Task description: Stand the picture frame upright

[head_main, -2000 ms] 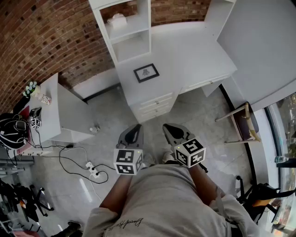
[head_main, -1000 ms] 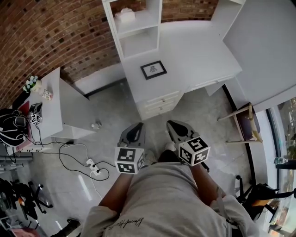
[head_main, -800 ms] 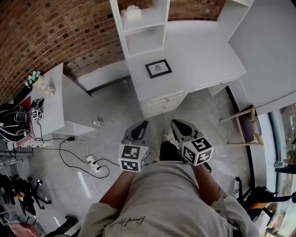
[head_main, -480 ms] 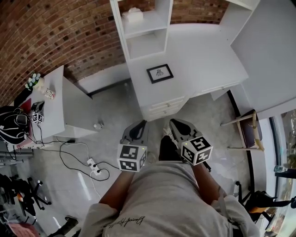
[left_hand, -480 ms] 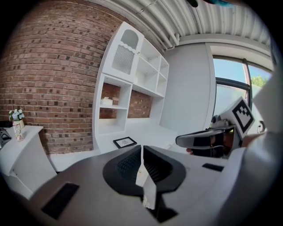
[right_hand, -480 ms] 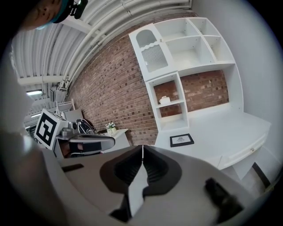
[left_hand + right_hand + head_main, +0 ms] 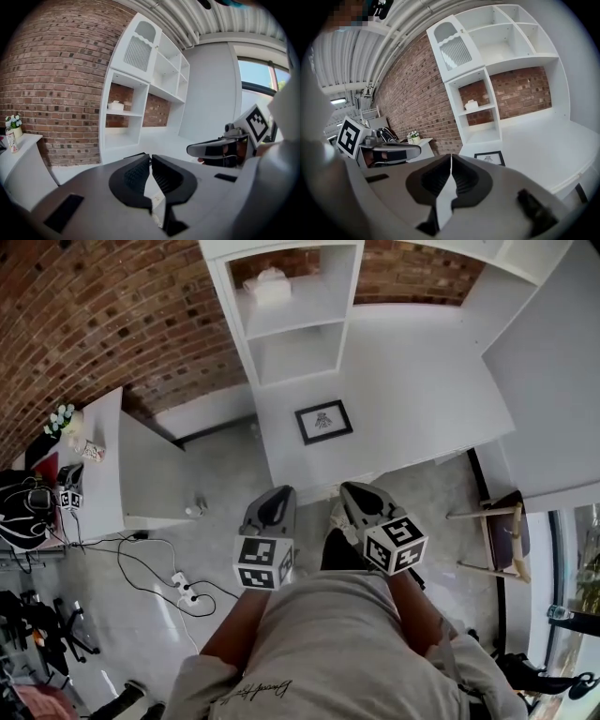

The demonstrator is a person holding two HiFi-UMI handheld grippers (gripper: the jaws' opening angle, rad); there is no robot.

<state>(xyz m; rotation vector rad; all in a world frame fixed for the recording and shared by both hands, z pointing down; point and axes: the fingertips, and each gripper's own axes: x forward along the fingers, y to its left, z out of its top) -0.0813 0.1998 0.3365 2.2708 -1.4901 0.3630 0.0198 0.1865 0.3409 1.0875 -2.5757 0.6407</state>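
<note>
Nearest, the left gripper (image 7: 283,491) and the right gripper (image 7: 345,487) are being held side by side before the front edge of the bench (image 7: 422,381). Both pairs of jaws are being pressed together, with nothing between them. Beyond, the picture frame (image 7: 323,421) is lying flat on the bench's left part, with bare surface spreading to its right. The shelf unit (image 7: 291,324) is standing behind it.

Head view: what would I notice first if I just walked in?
A small black picture frame lies flat on the white desk, by the shelf unit. Nearer the person, the left tool and right tool hover side by side, both shut and empty. A red brick wall fills the upper left.
</note>
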